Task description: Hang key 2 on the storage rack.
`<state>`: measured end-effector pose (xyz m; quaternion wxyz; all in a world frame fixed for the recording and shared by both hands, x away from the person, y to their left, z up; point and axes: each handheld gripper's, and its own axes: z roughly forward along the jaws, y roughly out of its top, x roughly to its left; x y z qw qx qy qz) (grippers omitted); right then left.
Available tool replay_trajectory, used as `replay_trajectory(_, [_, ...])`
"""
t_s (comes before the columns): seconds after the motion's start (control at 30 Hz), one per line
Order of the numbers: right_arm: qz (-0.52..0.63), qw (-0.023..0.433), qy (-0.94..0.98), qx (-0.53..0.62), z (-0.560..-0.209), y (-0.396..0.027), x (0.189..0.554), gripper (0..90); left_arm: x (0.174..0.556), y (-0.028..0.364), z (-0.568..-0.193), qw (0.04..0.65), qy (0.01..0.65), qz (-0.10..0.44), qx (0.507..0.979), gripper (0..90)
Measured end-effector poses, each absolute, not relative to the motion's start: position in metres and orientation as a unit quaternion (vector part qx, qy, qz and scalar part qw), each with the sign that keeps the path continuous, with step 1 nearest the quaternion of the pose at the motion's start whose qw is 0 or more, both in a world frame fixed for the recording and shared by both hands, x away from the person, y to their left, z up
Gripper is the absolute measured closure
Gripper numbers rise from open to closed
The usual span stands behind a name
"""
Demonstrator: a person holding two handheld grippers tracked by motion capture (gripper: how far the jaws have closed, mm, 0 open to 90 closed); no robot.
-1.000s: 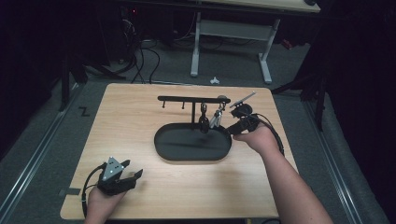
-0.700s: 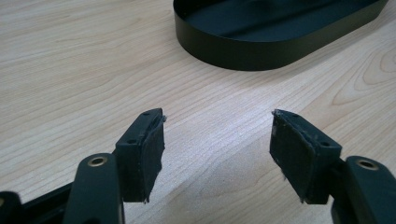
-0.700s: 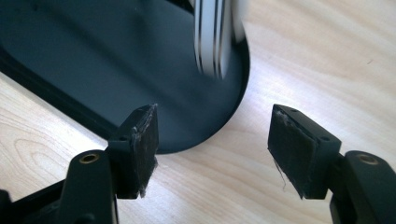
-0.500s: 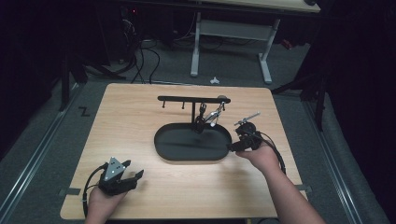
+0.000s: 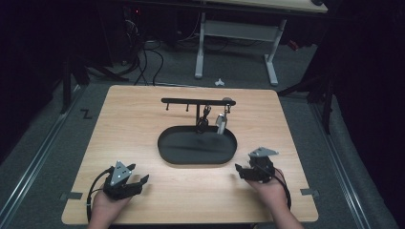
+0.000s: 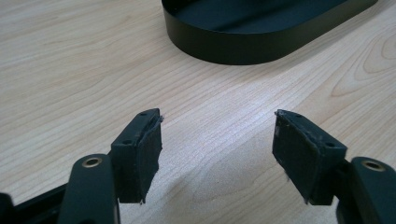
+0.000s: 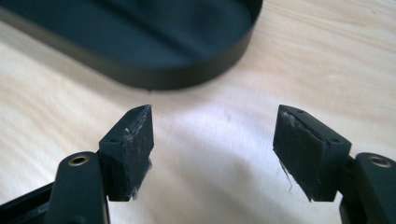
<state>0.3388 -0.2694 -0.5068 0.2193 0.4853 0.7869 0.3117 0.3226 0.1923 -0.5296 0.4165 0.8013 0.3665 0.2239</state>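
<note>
Left gripper lower left on the table, jaws just opened wide, empty. Rack over the black tray at centre carries two hung items. Right gripper lower right, spread, empty. Hanging looks finished.

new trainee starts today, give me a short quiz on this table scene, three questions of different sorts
1. True or false: the right gripper holds a key.
2. What hangs from the black rack: (a) a mug, (b) small key-like items, (c) a cloth?
3. What lies between the left gripper's fingers?

Key:
1. False; its fingers stand apart with nothing between them.
2. b, over the black oval tray.
3. Nothing, just bare wooden table.
</note>
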Motion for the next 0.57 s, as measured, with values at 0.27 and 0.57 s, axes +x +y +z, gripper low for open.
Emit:
replay_trajectory(0.27, [0.362,0.301,0.746,0.470,-0.503,-0.281,0.300,35.7,0.321,0.184,-0.526,0.417,0.359,0.233,0.802,28.2])
replay_trajectory(0.57, [0.366,0.253,0.744,0.499,-0.520,-0.286,0.307,32.4,0.323,0.185,-0.527,0.422,0.360,0.237,0.798,23.6])
